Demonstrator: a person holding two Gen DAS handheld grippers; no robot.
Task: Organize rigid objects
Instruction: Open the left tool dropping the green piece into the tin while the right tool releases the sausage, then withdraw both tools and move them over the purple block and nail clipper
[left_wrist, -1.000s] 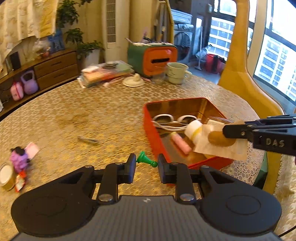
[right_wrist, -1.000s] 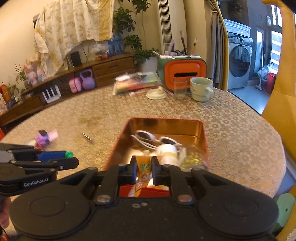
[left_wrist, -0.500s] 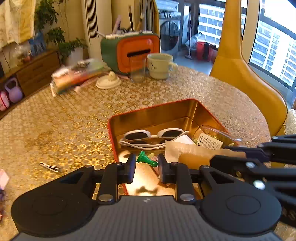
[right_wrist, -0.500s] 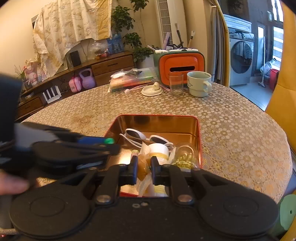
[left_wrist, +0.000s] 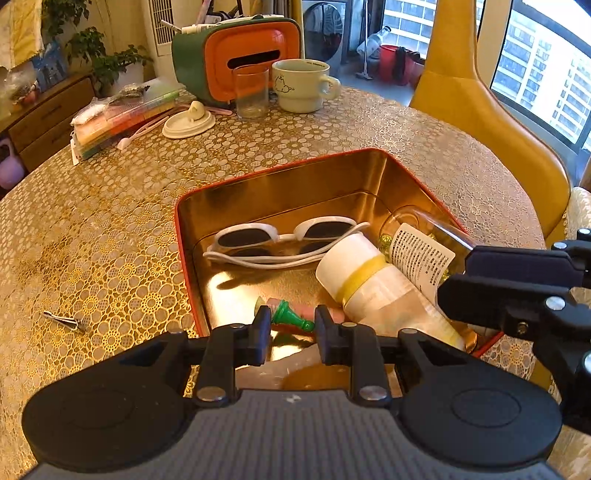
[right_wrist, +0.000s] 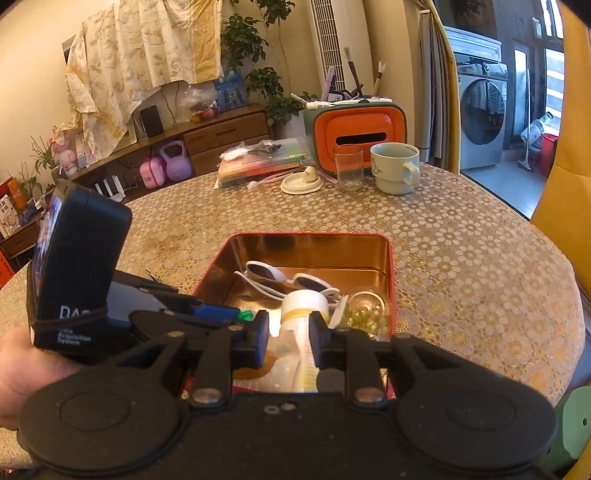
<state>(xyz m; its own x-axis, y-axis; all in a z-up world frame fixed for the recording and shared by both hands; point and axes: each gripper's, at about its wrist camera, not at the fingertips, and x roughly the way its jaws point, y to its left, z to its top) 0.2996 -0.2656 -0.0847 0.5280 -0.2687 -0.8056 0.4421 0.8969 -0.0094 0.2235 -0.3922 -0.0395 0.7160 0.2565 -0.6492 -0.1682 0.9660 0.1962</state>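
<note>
A red tin (left_wrist: 280, 173) with a gold inside lies open on the table. In it are white sunglasses (left_wrist: 243, 240), a white bottle (left_wrist: 369, 280) with a yellow band, a labelled glass jar (left_wrist: 421, 251) and a pink piece. My left gripper (left_wrist: 291, 328) hangs over the tin's near left part, shut on a small green pawn (left_wrist: 291, 318). My right gripper (right_wrist: 288, 339) is over the tin's near edge and its jaws are opening. A clear packet with a brown snack (right_wrist: 273, 363) lies below them, free of the pads. The left gripper (right_wrist: 221, 314) shows in the right wrist view too.
A small metal clip (left_wrist: 64, 320) lies on the patterned tablecloth left of the tin. At the back stand a glass (left_wrist: 251, 92), a mug (left_wrist: 301, 85), an orange and green box (left_wrist: 240, 51), a lid (left_wrist: 188, 122) and stacked books (left_wrist: 122, 114). A yellow chair (left_wrist: 480, 122) is on the right.
My left gripper carried the green pawn from beside the tin to over its inside. My right gripper's jaws parted and the packet they held dropped into the tin.
</note>
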